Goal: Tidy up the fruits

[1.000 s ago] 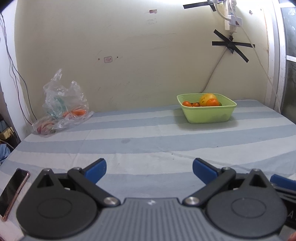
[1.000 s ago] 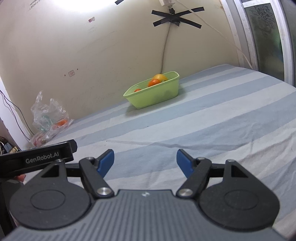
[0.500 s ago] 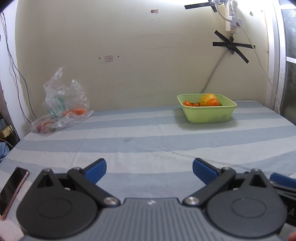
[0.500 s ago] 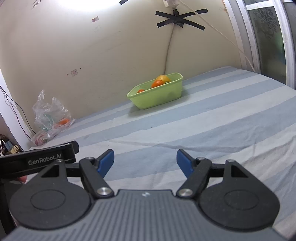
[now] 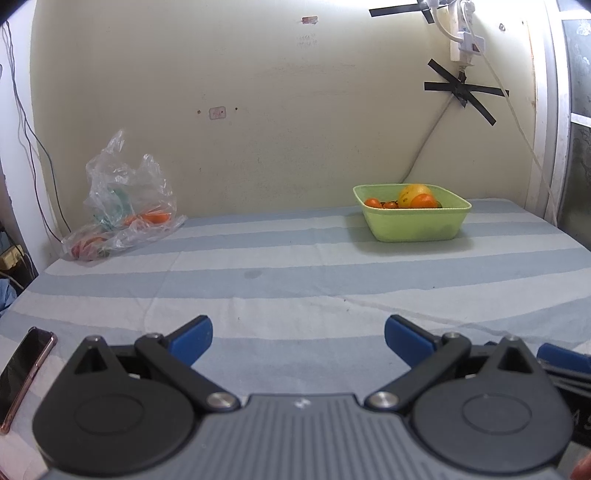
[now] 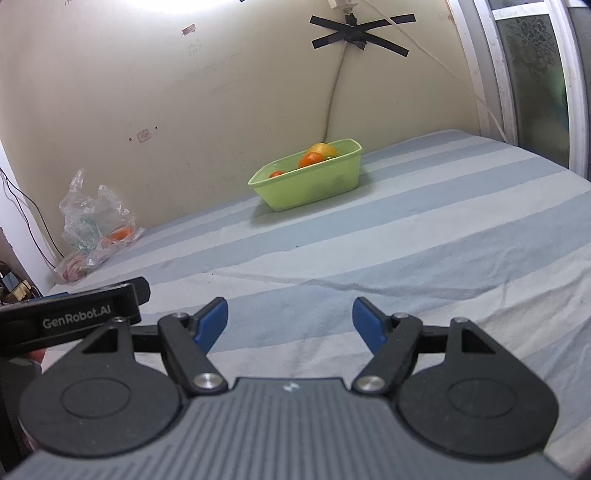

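Lettering reading "GenRobot.AI" stands in pale print on the black body of the left gripper (image 6: 70, 317), which pokes into the right wrist view from the left edge; no other writing can be read, and the small stickers on the wall are too faint to make out. The green tub (image 5: 413, 225) is the landmark: it sits on the striped bed sheet (image 5: 295, 295) close to the cream wall (image 5: 258, 110), holding a yellow fruit (image 5: 412, 194), an orange (image 5: 424, 201) just in front of it and smaller red-orange fruits (image 5: 373, 202) toward the tub's left side. Well to the left of the tub, also against the wall, lies a crumpled clear plastic bag (image 5: 125, 206) with more orange and red pieces inside. Black tape crosses (image 6: 356, 33) pin a cable to the wall above the tub. Far on the near-left of the tub, at the sheet's edge, a phone (image 5: 22, 373) lies flat. Between the tub and both tools the sheet is a broad, unbroken stretch with only soft creases. The left gripper (image 5: 298, 338) is released, blue pads spread wide with nothing between them; the right gripper (image 6: 290, 321) is likewise spread and grasps nothing, both well short of the tub.
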Demonstrator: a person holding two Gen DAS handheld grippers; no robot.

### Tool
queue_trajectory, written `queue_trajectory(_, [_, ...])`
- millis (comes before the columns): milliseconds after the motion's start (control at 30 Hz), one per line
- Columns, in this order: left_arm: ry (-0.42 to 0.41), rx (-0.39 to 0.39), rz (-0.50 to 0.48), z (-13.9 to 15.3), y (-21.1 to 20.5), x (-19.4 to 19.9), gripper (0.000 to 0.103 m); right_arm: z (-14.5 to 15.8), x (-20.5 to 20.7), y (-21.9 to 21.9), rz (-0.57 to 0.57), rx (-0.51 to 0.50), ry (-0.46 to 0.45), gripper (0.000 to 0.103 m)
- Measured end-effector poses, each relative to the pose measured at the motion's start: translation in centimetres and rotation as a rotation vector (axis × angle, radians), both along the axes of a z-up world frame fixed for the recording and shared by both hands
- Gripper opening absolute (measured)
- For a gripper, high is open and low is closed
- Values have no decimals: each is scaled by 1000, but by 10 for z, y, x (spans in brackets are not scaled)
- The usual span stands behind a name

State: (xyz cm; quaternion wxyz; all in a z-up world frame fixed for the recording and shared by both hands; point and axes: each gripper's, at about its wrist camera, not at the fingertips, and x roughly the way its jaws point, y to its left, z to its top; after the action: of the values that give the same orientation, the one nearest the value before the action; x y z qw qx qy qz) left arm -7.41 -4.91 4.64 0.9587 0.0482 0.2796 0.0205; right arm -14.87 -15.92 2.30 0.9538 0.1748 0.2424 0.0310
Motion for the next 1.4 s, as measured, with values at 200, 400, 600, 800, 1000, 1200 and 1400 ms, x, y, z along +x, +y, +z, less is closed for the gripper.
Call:
queue_trajectory(200, [0, -4, 5, 0, 2, 1, 103, 0, -1, 0, 7, 1, -1, 76])
queue_trajectory(400, [3, -13, 11, -1, 4, 1, 103, -1, 0, 0, 12, -5, 7, 76])
queue_trajectory(600, [-2, -9, 12, -2, 4, 0, 103, -1, 2, 0, 15, -11, 8, 76])
queue_trajectory(800, [-7, -9, 12, -3, 5, 1, 103, -1, 2, 3, 18, -23, 4, 76])
queue_trajectory(1000, [-32, 14, 24, 1, 5, 3, 103, 0, 14, 3, 34, -50, 38, 77])
queue_trajectory(1200, [-71, -11, 32, 14, 11, 2, 103, 5, 28, -3, 55, -69, 68, 77])
queue_trajectory(1400, [-116, -1, 42, 23, 13, -2, 103, 21, 28, -4, 80, -86, 25, 79])
